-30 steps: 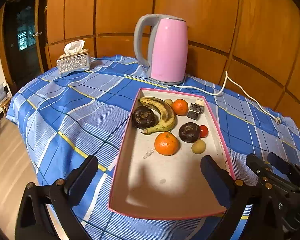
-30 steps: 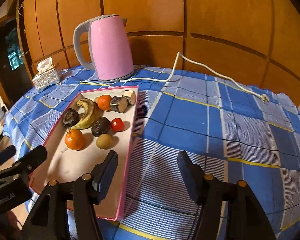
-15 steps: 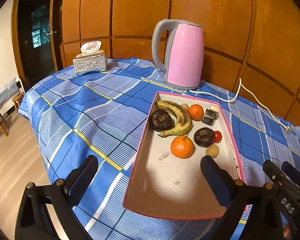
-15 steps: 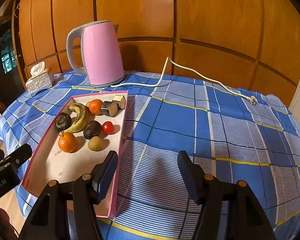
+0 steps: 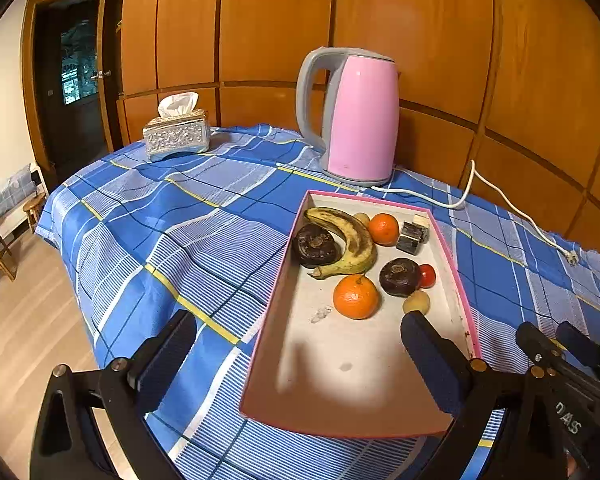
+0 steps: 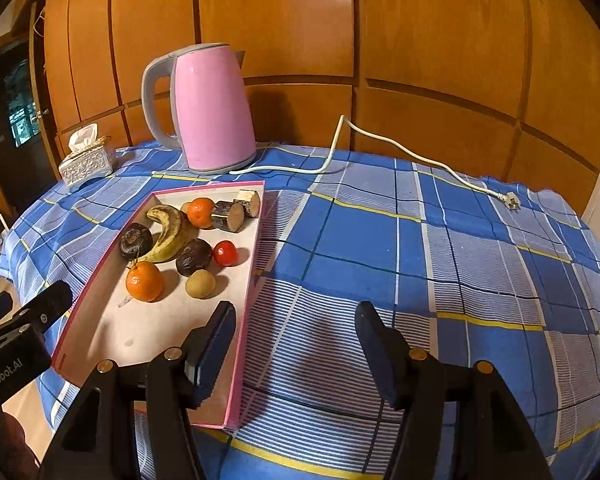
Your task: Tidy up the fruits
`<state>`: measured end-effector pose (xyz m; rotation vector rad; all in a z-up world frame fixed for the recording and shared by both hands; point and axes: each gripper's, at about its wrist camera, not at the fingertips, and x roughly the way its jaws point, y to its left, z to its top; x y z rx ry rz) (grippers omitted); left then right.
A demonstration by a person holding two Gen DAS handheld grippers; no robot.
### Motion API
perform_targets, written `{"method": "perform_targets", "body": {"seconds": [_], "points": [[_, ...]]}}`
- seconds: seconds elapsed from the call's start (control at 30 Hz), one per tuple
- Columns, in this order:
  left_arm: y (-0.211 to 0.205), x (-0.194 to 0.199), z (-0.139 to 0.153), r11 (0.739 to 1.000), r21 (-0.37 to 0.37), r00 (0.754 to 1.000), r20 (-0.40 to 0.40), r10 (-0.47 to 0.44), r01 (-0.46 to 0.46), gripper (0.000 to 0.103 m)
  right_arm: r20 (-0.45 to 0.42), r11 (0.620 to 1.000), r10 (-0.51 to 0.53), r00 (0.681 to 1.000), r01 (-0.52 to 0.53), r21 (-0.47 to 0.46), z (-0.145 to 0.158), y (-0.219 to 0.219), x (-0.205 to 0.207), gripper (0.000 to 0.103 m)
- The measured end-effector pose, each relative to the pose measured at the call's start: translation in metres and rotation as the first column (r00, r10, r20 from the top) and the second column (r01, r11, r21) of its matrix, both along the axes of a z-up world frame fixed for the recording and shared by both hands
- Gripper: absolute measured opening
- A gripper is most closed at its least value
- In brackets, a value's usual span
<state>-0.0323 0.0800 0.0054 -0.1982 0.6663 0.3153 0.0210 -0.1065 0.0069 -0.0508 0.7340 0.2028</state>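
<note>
A pink-rimmed shallow box (image 5: 458, 280) (image 6: 244, 312) lies on the blue checked tablecloth. At its far end are a spotted banana (image 5: 352, 240) (image 6: 166, 232), two oranges (image 5: 356, 296) (image 6: 144, 282), two dark round fruits (image 5: 400, 276) (image 6: 194, 256), a small red fruit (image 5: 427, 275) (image 6: 225, 253), a yellowish fruit (image 6: 200, 283) and two short log pieces (image 6: 230, 216). My left gripper (image 5: 296, 344) hovers open over the box's near left corner, holding nothing. My right gripper (image 6: 296, 328) stands open over the box's right rim and the cloth, empty too.
A pink kettle (image 5: 358, 116) (image 6: 210, 108) stands behind the box, its white cord (image 6: 400, 148) trailing right to a loose plug. A silver tissue box (image 5: 177, 132) sits at the far left. The table edge drops to wooden floor (image 5: 24, 312) on the left.
The left view has swung leftward and up a little, so the box now sits further right in it. The right view shifted slightly. Both grippers stay open; no fruit moved.
</note>
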Motion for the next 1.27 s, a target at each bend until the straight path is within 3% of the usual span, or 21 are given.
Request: {"method": "perform_targets", "body": {"seconds": [0.93, 1.27], "points": [[-0.0023, -0.0003, 0.0014, 1.000, 0.005, 1.000, -0.004, -0.005, 0.005, 0.103, -0.004, 1.000, 0.020, 1.000, -0.020, -0.004, -0.0009, 0.0039, -0.0005, 0.063], [-0.0003, 0.0017, -0.0013, 0.999, -0.025, 1.000, -0.015, -0.022, 0.021, 0.103, -0.007, 1.000, 0.026, 1.000, -0.026, -0.005, -0.0019, 0.0039, 0.0003, 0.063]]}}
